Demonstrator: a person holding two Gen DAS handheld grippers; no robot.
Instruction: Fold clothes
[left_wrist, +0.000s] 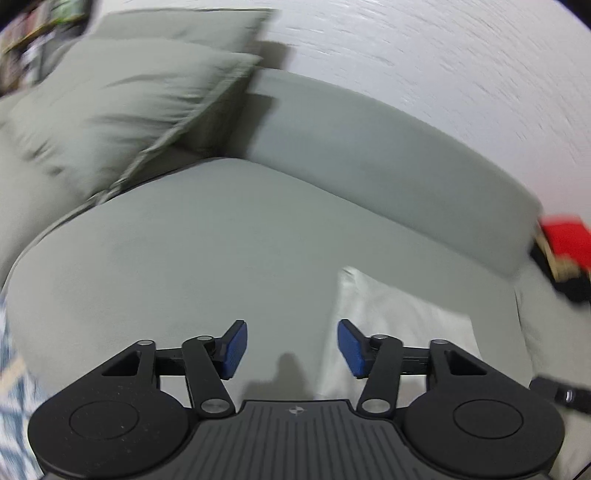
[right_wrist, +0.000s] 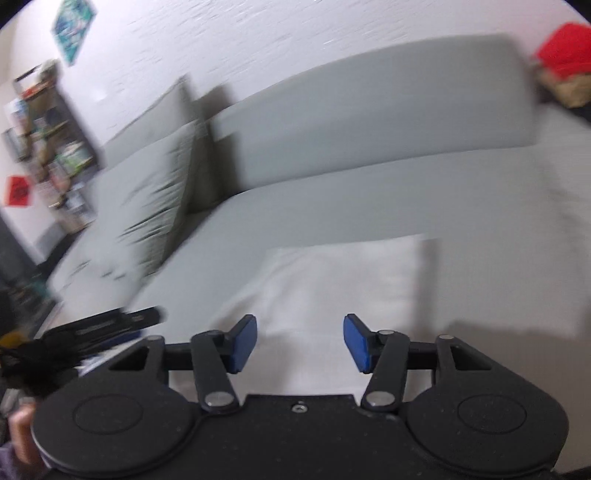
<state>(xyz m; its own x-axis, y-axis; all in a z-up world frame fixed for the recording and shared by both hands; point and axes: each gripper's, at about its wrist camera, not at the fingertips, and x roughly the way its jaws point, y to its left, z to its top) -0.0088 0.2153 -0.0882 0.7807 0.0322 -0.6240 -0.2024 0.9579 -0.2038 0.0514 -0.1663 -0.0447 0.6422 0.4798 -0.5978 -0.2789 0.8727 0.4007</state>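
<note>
A white folded garment (right_wrist: 343, 280) lies flat on the grey sofa seat (right_wrist: 369, 199), just ahead of my right gripper (right_wrist: 300, 343), which is open and empty above its near edge. In the left wrist view the same garment (left_wrist: 399, 325) lies to the right of my left gripper (left_wrist: 291, 349), which is open and empty over the bare seat (left_wrist: 192, 258). Both views are blurred by motion.
Grey cushions (left_wrist: 110, 107) lean at the sofa's left end. The sofa backrest (right_wrist: 369, 110) runs along a white wall. A red and black item (left_wrist: 565, 251) sits at the sofa's right end. A shelf (right_wrist: 48, 147) stands far left. The other gripper's black body (right_wrist: 92, 328) is at left.
</note>
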